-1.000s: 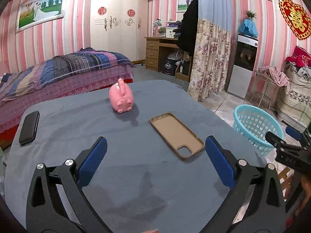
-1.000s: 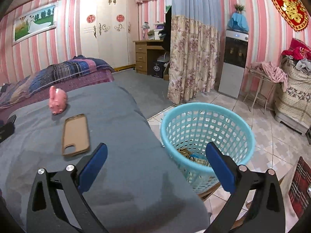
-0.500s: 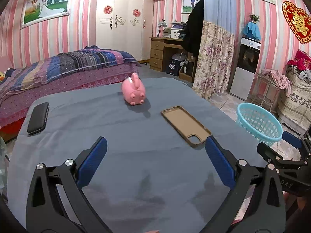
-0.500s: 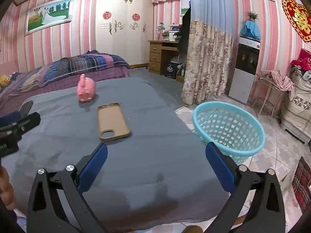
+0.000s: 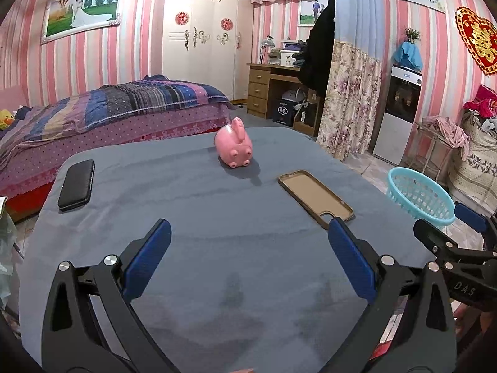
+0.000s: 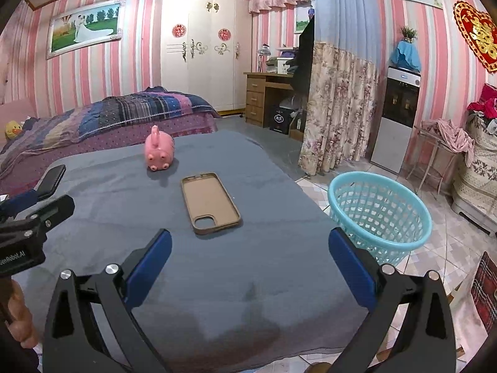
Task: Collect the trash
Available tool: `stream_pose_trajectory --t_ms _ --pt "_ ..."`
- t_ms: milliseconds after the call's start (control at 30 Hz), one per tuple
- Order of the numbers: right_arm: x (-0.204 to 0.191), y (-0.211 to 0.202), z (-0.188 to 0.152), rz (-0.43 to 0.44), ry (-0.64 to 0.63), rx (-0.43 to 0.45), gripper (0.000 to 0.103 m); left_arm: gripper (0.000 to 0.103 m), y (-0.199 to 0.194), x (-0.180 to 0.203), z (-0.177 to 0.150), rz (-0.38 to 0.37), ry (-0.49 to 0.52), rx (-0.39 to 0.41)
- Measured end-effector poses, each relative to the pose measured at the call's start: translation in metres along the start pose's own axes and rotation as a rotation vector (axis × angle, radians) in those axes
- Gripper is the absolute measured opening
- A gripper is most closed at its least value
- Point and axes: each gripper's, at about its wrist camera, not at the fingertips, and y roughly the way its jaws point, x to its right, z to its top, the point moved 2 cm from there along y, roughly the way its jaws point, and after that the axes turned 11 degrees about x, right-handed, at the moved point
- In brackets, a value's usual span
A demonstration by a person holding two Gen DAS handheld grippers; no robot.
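A turquoise mesh basket [image 6: 380,214] stands on the tiled floor just right of the grey-covered table [image 6: 217,279]; it also shows in the left wrist view [image 5: 417,197]. My right gripper [image 6: 248,258] hangs open over the table's near edge with nothing between its fingers. My left gripper [image 5: 248,258] is open too, above the table's near half. On the cloth lie a tan phone case [image 6: 209,202] [image 5: 315,197], a pink pig figure [image 6: 159,149] [image 5: 236,147] and a black case [image 5: 76,184]. No loose trash shows on the table.
A bed with a striped blanket [image 5: 108,108] lies beyond the table. A floral curtain [image 6: 338,108], a wooden desk [image 6: 267,96] and a water dispenser [image 6: 396,115] stand at the right. A hand [image 6: 18,314] holds the other gripper at the left edge.
Both grippers have pulled back and risen from the table. The right view swung left from over the basket, which now sits farther off to the right. Both stay open.
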Motion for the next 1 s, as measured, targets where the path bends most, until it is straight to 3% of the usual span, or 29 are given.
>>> stream_pose_trajectory --t_ms 1000 --pt "-0.023 -0.003 0.008 0.035 -0.028 0.037 0.099 0.098 -0.009 -0.008 0.003 0.010 0.009 0.032"
